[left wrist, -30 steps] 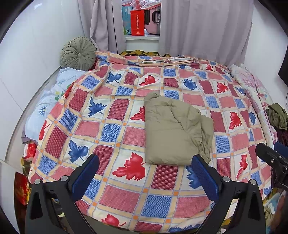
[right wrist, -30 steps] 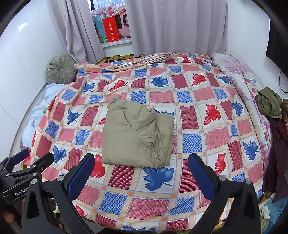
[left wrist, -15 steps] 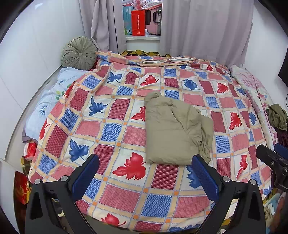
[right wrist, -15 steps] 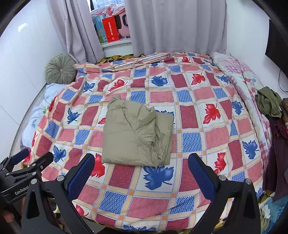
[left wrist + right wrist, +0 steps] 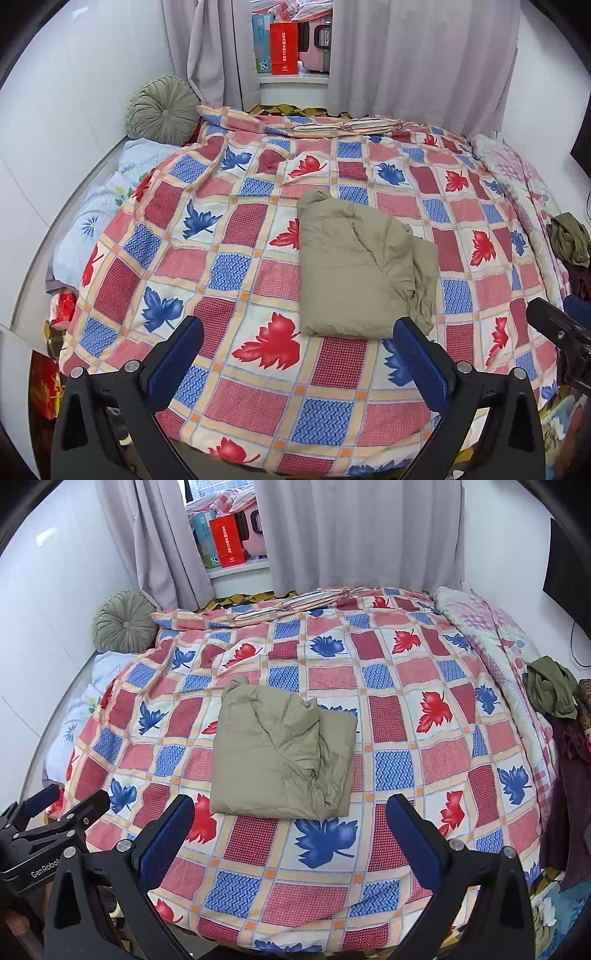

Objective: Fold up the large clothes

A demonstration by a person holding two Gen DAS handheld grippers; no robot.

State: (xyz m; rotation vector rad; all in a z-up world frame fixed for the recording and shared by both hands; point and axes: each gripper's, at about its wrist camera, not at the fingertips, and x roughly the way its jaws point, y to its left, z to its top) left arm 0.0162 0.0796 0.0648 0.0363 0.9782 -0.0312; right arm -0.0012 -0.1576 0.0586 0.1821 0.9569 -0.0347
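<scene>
A khaki garment point(image 5: 354, 269) lies folded into a rough rectangle in the middle of the bed, with a bunched edge on its right side; it also shows in the right wrist view point(image 5: 280, 753). My left gripper point(image 5: 299, 354) is open and empty, held back above the bed's near edge, apart from the garment. My right gripper point(image 5: 291, 834) is open and empty too, just short of the garment's near edge. The right gripper's tip point(image 5: 554, 332) shows at the right of the left wrist view. The left gripper point(image 5: 48, 823) shows at the lower left of the right wrist view.
The bed is covered by a checked quilt with red and blue leaves point(image 5: 236, 236). A round green cushion point(image 5: 162, 110) and a pale blue pillow point(image 5: 96, 218) lie at the left. Dark clothes point(image 5: 550, 690) are piled at the right edge. Curtains and a windowsill with boxes point(image 5: 225, 546) stand behind.
</scene>
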